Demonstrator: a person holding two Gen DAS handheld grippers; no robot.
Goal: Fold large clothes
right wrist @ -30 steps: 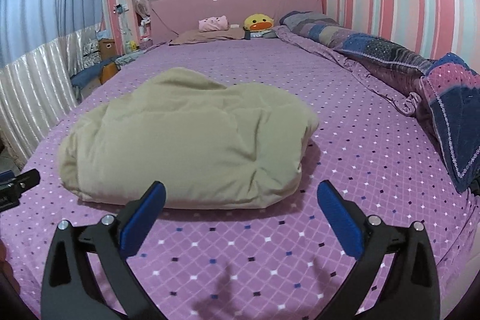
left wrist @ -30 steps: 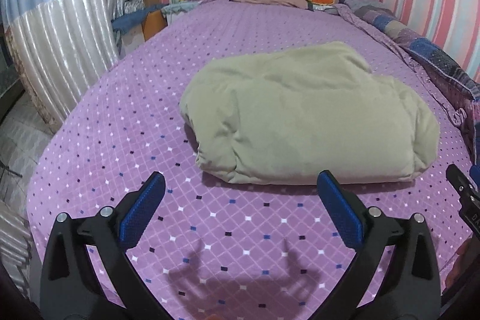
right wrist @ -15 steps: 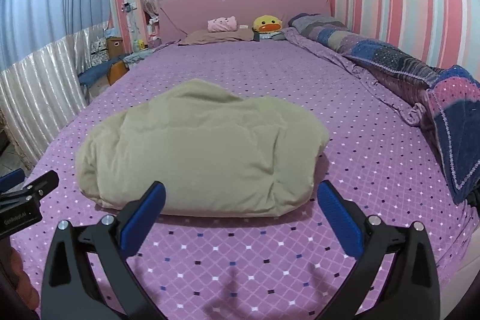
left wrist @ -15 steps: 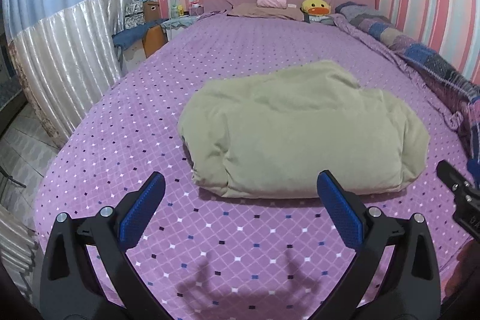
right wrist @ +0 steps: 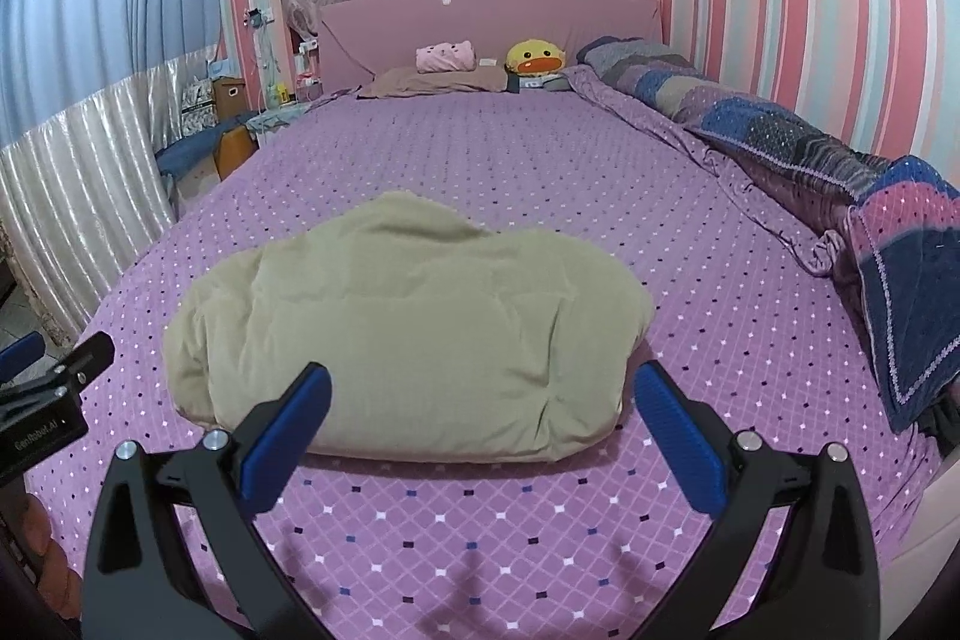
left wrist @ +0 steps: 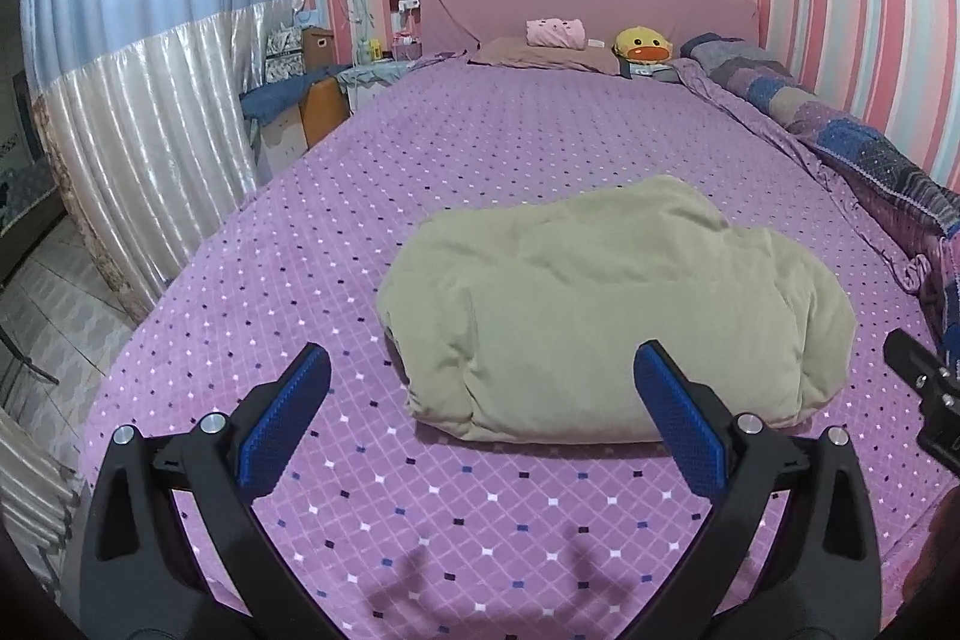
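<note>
A beige padded garment lies folded into a thick bundle on the purple dotted bedspread; it also shows in the right wrist view. My left gripper is open and empty, held above the bed just short of the bundle's near left edge. My right gripper is open and empty, held just short of the bundle's near right edge. Neither gripper touches the garment. The right gripper's body shows at the right edge of the left wrist view.
A patchwork quilt lies bunched along the bed's right side. Pillows, a pink plush and a yellow duck plush sit at the headboard. A curtain and bedside clutter stand to the left.
Both grippers have drawn back and risen from the folded garment, which now looks smaller and farther. Both stay open and empty. The garment has not moved.
</note>
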